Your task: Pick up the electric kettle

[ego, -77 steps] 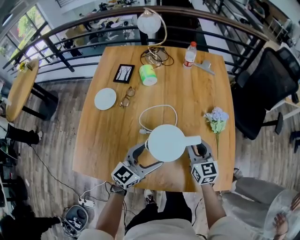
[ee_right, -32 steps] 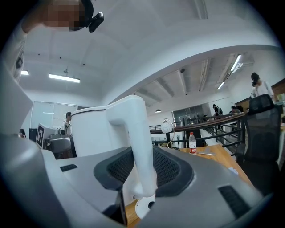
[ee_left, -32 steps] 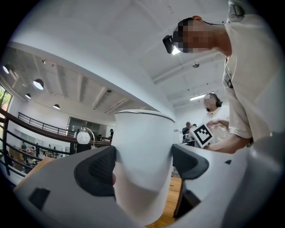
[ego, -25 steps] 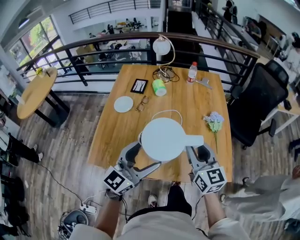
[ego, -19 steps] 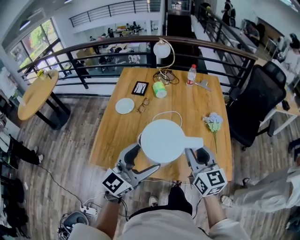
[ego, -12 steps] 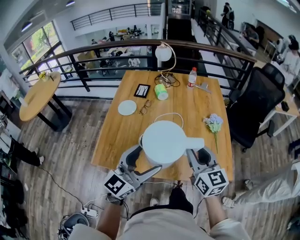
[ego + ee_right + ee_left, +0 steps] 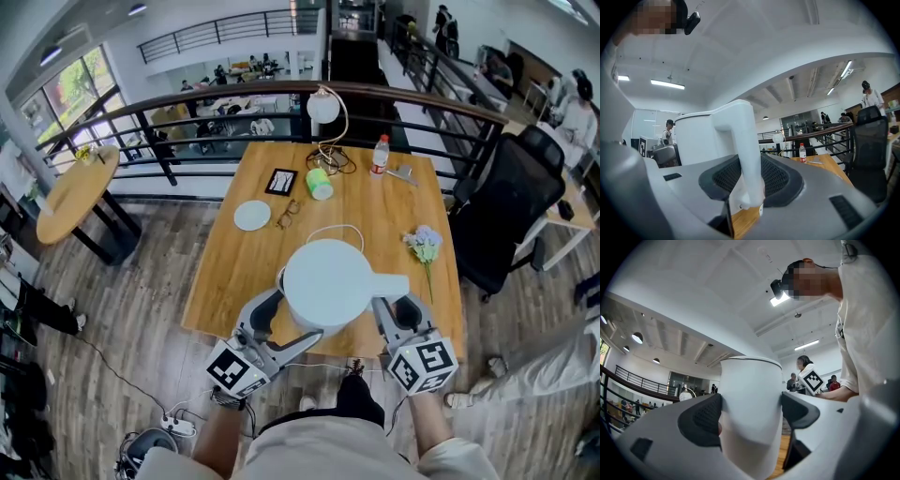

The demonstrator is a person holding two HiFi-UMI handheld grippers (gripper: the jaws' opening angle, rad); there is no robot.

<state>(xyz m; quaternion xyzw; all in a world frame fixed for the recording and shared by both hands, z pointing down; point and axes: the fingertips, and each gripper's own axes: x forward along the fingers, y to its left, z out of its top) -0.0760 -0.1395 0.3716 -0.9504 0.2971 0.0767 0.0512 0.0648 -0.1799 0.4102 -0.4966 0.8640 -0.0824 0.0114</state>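
Note:
The white electric kettle (image 7: 328, 283) hangs above the wooden table (image 7: 220, 272), held from both sides. My left gripper (image 7: 274, 317) is shut on its round body, with both dark pads pressed against the white wall (image 7: 750, 404). My right gripper (image 7: 395, 307) is shut on the kettle's handle (image 7: 744, 150), which stands upright between its ribbed pads. A white cord (image 7: 330, 230) loops on the table just beyond the kettle. The kettle hides whatever lies under it.
Far end of the table: lamp (image 7: 324, 106), water bottle (image 7: 379, 155), green cup (image 7: 322, 184), picture frame (image 7: 281, 181). A white saucer (image 7: 252, 215) and glasses (image 7: 285, 215) lie at the left, flowers (image 7: 425, 246) at the right. A black office chair (image 7: 511, 206) stands right; a railing (image 7: 187, 103) runs behind.
Since the oldest frame the kettle has risen off the table in both grippers and looks larger. Over the last half second it has hardly moved.

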